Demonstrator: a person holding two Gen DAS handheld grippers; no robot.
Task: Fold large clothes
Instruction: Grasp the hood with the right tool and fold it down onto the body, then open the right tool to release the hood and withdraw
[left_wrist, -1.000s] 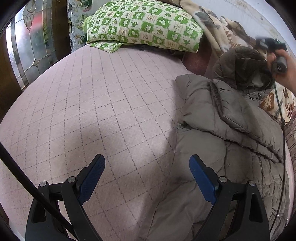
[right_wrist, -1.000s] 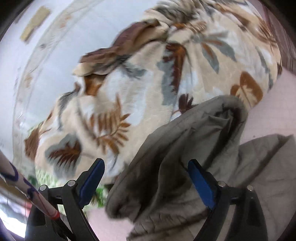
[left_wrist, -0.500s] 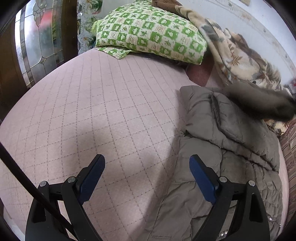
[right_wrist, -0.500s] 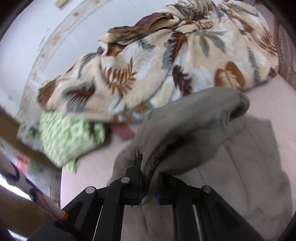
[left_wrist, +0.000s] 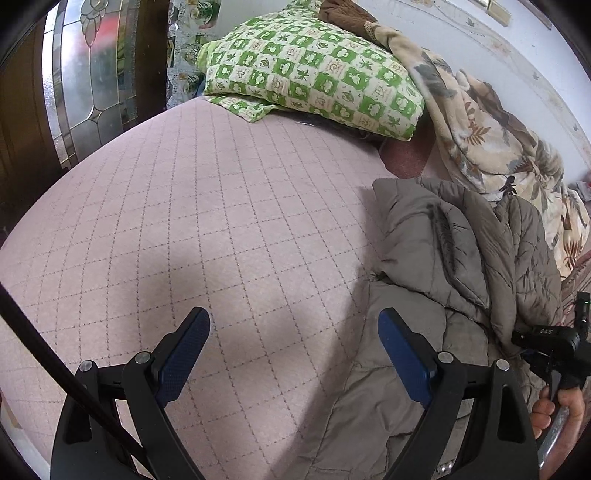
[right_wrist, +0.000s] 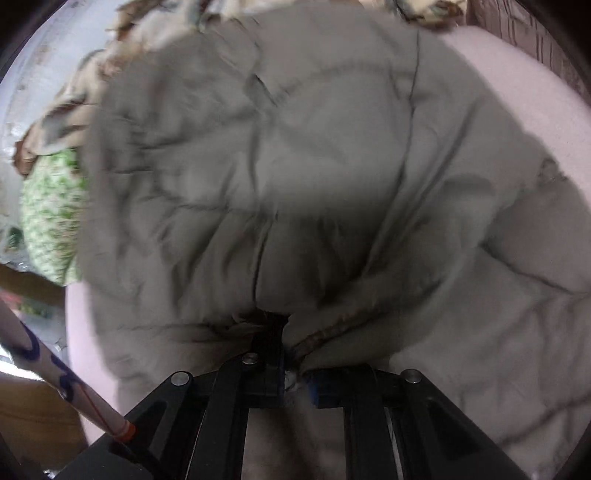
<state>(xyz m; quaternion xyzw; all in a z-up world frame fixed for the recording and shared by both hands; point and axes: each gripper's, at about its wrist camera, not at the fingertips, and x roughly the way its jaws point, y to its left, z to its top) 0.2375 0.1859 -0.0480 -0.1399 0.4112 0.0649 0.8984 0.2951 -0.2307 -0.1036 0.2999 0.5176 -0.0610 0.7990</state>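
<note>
A grey-brown quilted jacket (left_wrist: 436, 266) lies on the pink bed cover, on the right in the left wrist view. My left gripper (left_wrist: 293, 356) hovers open above the bed, its right finger over the jacket's left edge, with nothing between the pads. The right gripper (left_wrist: 546, 339) shows at the right edge of that view, held by a hand, low over the jacket. In the right wrist view the jacket (right_wrist: 295, 166) fills the blurred frame, and my right gripper (right_wrist: 286, 354) is shut on a folded edge of its fabric, pulled over the jacket's body.
A green checked pillow (left_wrist: 314, 70) and a leaf-print blanket (left_wrist: 495, 133) lie at the bed's far side against a white wall. A stained-glass door (left_wrist: 85, 85) stands on the left. The pink quilted cover (left_wrist: 192, 206) stretches left of the jacket.
The right gripper shut on the jacket's hood edge, then swung it down and toward me over the jacket's body. The left gripper shifted slightly and stayed open.
</note>
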